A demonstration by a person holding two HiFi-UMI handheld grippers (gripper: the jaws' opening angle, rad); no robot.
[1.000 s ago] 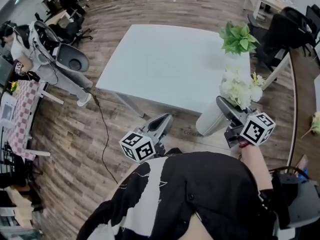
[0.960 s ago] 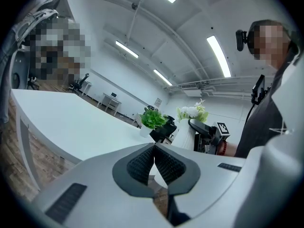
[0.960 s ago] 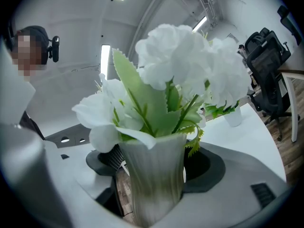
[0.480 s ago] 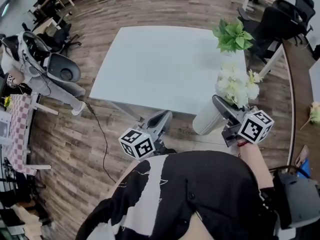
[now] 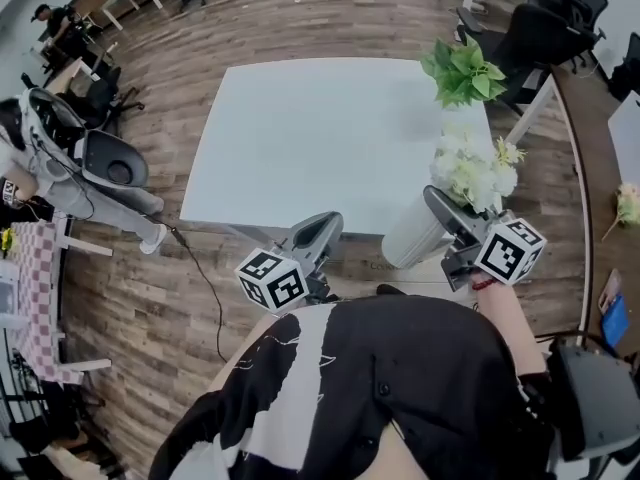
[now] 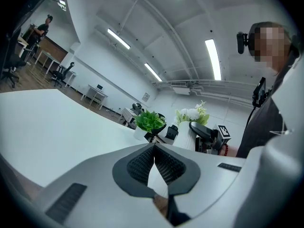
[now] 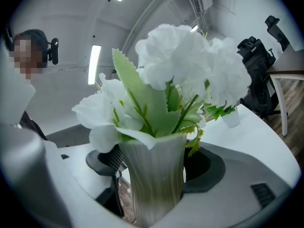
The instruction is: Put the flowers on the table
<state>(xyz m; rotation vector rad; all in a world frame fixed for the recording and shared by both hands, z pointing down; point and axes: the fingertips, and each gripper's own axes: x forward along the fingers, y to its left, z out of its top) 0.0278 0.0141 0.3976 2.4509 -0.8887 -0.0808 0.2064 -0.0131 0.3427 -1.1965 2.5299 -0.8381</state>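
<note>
A white ribbed vase [image 5: 412, 236] of white flowers [image 5: 470, 171] hangs tilted at the near right edge of the white table [image 5: 300, 138]. My right gripper [image 5: 437, 208] is shut on the vase [image 7: 154, 182], whose blooms [image 7: 190, 61] fill the right gripper view. My left gripper [image 5: 322, 230] is shut and holds nothing, just short of the table's near edge. In the left gripper view its pads [image 6: 154, 161] meet, and the vase [image 6: 189, 132] shows beyond them.
A small white pot with a green leafy plant [image 5: 462, 71] stands on the table's far right corner. Office chairs [image 5: 545, 28] and desks lie beyond on the wooden floor. A person [image 5: 40, 138] sits at the far left beside a chair.
The vase in my right gripper has moved slightly up and toward the table's near right edge. The left gripper has crept a little closer to the table edge, still shut.
</note>
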